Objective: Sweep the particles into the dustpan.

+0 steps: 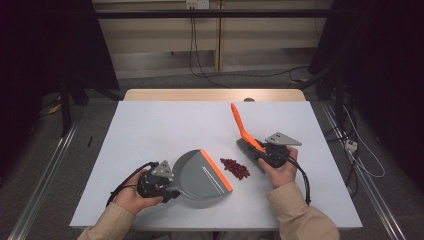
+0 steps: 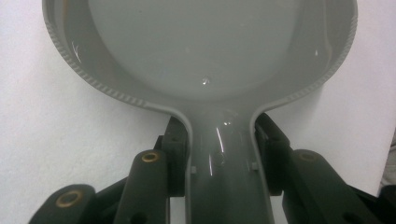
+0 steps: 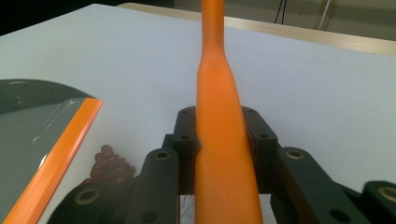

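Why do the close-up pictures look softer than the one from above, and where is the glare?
High view: the white table is evenly lit, the room around it dark. Left gripper view: small bright glints sit on the grey dustpan and its handle, which bulges from closeness. Right gripper view: the orange brush handle is blurred near the lens, and the red beans are dim and soft.

A white worktop [image 1: 165,125] is seen under even, soft light, with a strip of pale wood [image 1: 215,94] exposed along its far edge, beyond the tools. Behind that, light wooden panels [image 1: 160,40] are set against the back wall, and black cables [image 1: 197,60] are hung down them to the grey floor [image 1: 100,107]. Dark curtains [image 1: 45,60] are drawn on both sides, well away from the tools. Metal rails [image 1: 45,175] are laid along the floor at each flank of the worktop, and a white plug strip [image 1: 351,145] is placed by the right-hand rail.
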The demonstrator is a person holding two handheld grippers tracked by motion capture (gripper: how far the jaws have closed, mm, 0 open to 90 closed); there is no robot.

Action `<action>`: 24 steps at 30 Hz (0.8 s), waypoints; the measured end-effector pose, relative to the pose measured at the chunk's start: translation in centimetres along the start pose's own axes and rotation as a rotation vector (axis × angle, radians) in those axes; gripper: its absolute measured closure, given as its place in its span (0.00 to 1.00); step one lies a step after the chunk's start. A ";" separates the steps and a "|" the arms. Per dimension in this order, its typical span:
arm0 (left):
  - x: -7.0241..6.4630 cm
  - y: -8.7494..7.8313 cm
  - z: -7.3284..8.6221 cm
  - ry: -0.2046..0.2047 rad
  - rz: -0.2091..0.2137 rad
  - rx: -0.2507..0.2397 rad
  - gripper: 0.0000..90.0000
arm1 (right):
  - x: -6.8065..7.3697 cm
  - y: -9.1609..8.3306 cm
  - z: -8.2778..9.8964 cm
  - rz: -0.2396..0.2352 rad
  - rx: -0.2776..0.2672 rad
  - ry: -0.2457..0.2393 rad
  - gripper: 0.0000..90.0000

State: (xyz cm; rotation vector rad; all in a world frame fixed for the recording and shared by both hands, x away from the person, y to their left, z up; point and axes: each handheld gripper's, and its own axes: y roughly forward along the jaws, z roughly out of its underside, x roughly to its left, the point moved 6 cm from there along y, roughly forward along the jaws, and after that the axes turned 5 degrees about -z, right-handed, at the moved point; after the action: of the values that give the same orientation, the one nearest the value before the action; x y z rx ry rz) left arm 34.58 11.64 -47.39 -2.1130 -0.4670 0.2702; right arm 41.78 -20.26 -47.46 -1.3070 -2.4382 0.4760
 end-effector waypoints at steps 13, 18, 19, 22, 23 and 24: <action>-0.6 0.6 -0.5 -0.016 0.023 -0.015 0.71 | 1.1 -0.6 -0.3 -0.012 0.078 -0.037 0.73; -0.7 0.8 -0.7 0.032 0.032 0.004 0.71 | 1.3 -0.9 -0.8 -0.010 0.080 -0.045 0.71; -0.7 0.8 -0.7 0.042 0.015 0.019 0.71 | 1.3 -1.0 -0.9 -0.012 0.075 -0.045 0.71; -0.9 1.0 -0.9 0.036 0.049 0.010 0.71 | 1.1 -1.1 -1.0 0.002 0.086 -0.052 0.75; -0.9 1.1 -0.9 0.037 0.041 0.011 0.71 | 1.1 -1.1 -0.9 0.005 0.097 -0.054 0.77; -0.9 1.1 -0.9 0.041 0.036 0.017 0.71 | 1.1 -1.0 -0.8 0.001 0.102 -0.061 0.78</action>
State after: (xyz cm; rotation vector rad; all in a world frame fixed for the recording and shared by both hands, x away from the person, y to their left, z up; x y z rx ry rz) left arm 34.34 10.07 -47.79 -2.1079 -0.4013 0.2503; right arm 40.81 -19.78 -46.19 -1.2691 -2.4279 0.6402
